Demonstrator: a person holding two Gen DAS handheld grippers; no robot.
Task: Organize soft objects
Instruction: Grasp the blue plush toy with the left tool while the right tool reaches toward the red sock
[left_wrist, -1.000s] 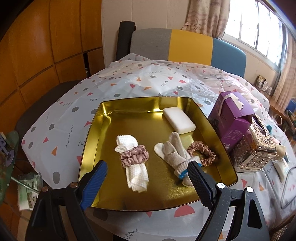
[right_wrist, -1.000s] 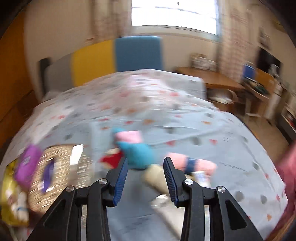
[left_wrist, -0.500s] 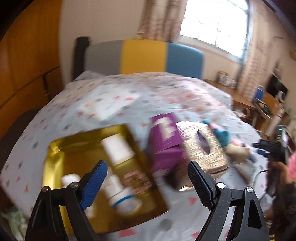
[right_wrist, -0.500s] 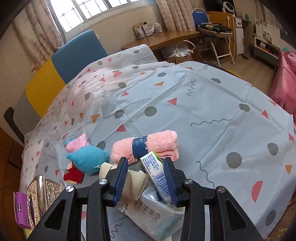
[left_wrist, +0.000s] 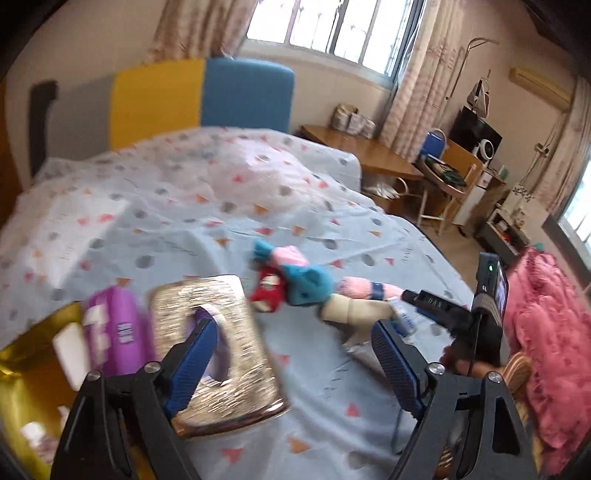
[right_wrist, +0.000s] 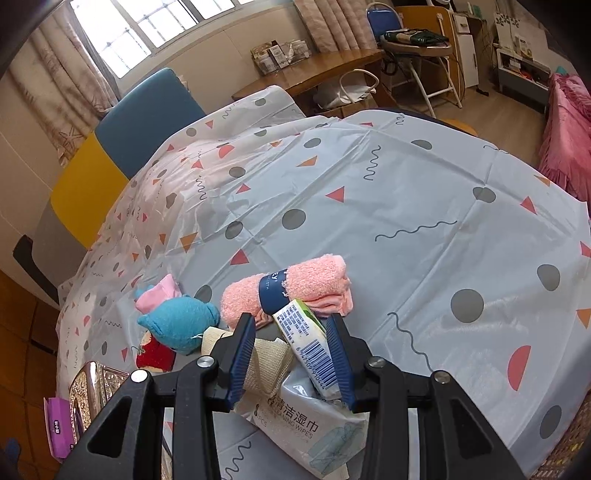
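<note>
On the patterned tablecloth (right_wrist: 424, 206) lies a pile: a blue plush (right_wrist: 181, 321) on a red one (right_wrist: 155, 354), a pink rolled towel (right_wrist: 295, 288) with a blue band, a beige cloth (right_wrist: 266, 358) and a wet wipes pack (right_wrist: 306, 424). My right gripper (right_wrist: 291, 354) hangs over the pile, partly open, with a small barcoded pack (right_wrist: 306, 339) lying loosely between its fingers. My left gripper (left_wrist: 295, 365) is wide open with its jaws closing and nothing between them. It is above the cloth in front of the blue plush (left_wrist: 310, 288) and pink towel (left_wrist: 358, 288), with the right gripper (left_wrist: 436, 306) to its right.
An ornate metal tissue box (left_wrist: 221, 350) and a purple box (left_wrist: 118, 332) stand left of the pile, beside the gold tray (left_wrist: 22, 354). A yellow and blue chair back (left_wrist: 207, 96) is behind the table. A pink bedspread (left_wrist: 546, 350) lies to the right.
The left view swung right, from the gold tray with its cloths to the tissue box and the plush pile. The right gripper dropped over the pile, then held still.
</note>
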